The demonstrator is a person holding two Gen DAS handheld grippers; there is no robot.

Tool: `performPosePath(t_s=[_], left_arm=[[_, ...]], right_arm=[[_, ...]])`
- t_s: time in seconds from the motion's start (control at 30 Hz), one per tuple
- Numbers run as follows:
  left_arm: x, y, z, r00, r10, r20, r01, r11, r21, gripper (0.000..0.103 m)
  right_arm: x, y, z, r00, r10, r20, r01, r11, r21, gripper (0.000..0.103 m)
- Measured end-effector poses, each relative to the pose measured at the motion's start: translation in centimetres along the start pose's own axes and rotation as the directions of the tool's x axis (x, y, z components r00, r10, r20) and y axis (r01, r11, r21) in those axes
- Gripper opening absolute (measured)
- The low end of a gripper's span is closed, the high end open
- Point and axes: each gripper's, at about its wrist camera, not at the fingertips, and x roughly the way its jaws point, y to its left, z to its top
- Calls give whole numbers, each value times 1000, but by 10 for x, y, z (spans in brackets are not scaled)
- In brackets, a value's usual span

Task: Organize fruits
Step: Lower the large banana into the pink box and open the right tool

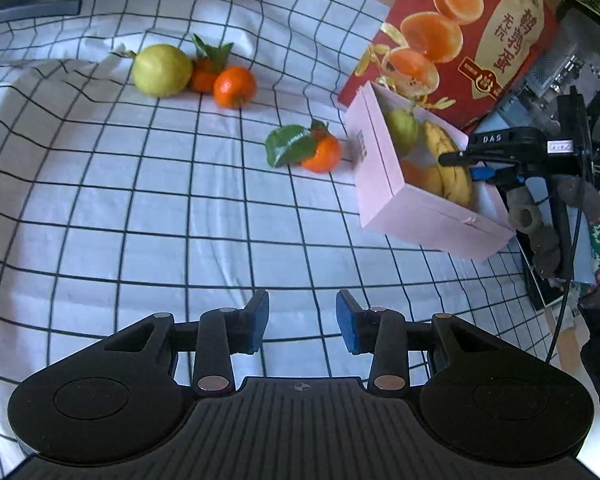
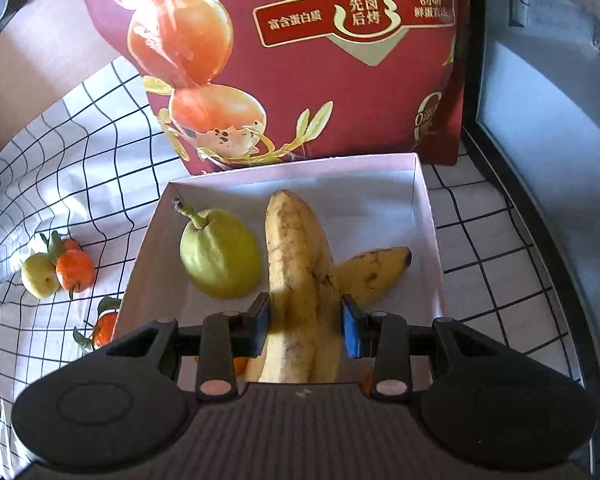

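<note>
- The left gripper (image 1: 302, 320) hangs over the checked cloth (image 1: 140, 208), its blue pads apart with only cloth between them.
- The pink box (image 1: 384, 184) lies on the cloth and serves as landmark; inside it are a green pear (image 1: 402, 128), a banana (image 1: 452, 168) and something orange.
- Just left of the box lies a leafy mandarin (image 1: 322, 154).
- Farther left and beyond, a yellow-green pear (image 1: 162, 70) touches two mandarins (image 1: 235, 87).
- Behind the box leans a red carton (image 1: 456, 32) printed with halved eggs.
- Over the box's right side, the right gripper (image 1: 460, 158) is at the banana; whether it grips cannot be told here.
</note>
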Motion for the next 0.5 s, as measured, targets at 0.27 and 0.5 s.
performPosePath(t_s=[0.27, 0.5], left_arm=[[14, -14, 2, 999, -24, -36, 26, 999, 36, 41], [24, -23, -1, 996, -29, -80, 33, 998, 55, 41]], right_arm=[[-25, -5, -4, 998, 17, 55, -15, 999, -44, 37], [-19, -12, -16, 999, 22, 30, -22, 1000, -19, 40]])
